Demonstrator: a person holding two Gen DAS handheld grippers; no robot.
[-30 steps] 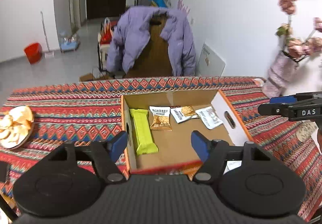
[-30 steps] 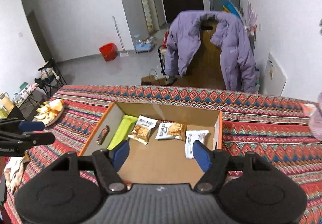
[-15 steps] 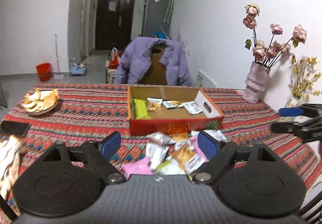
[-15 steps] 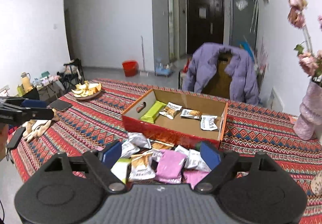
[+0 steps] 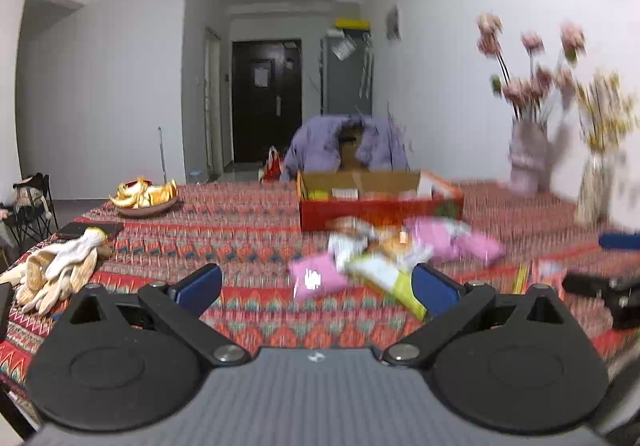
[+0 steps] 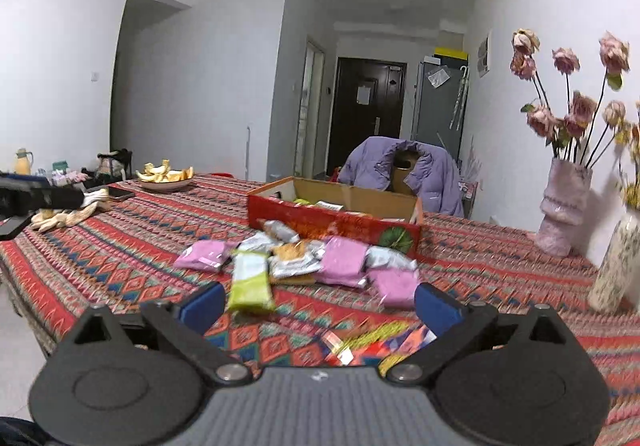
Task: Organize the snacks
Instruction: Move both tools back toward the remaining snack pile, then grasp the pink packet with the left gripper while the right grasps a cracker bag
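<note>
Left gripper point(image 5: 316, 282) jaws spread wide, just been opening, nothing between the fingers, nothing held. Right gripper point(image 6: 318, 300) same: wide apart, just been opening, empty.

Snack pile point(image 6: 304, 262) lies on the patterned tablecloth point(image 6: 120, 246) ahead of both sets of fingers. In the right view a green packet point(image 6: 250, 282) sits just past the left fingertip, a pink packet point(image 6: 396, 286) just past the right fingertip, silver and more pink ones further ahead between the two. In the left view, blurred, a pink packet point(image 5: 316, 278) lies ahead between the fingers and the green one touches or passes behind the right fingertip; cannot tell which.

Red cardboard box point(image 6: 332, 217) stands beyond the pile, open top, a few packets inside, well ahead of the fingers. Bowl of peels point(image 5: 144, 197) and gloves point(image 5: 56, 270) off to the left of the fingers, flower vase point(image 6: 564, 205) to the right. Purple jacket point(image 6: 400, 173) on a chair behind the box.
</note>
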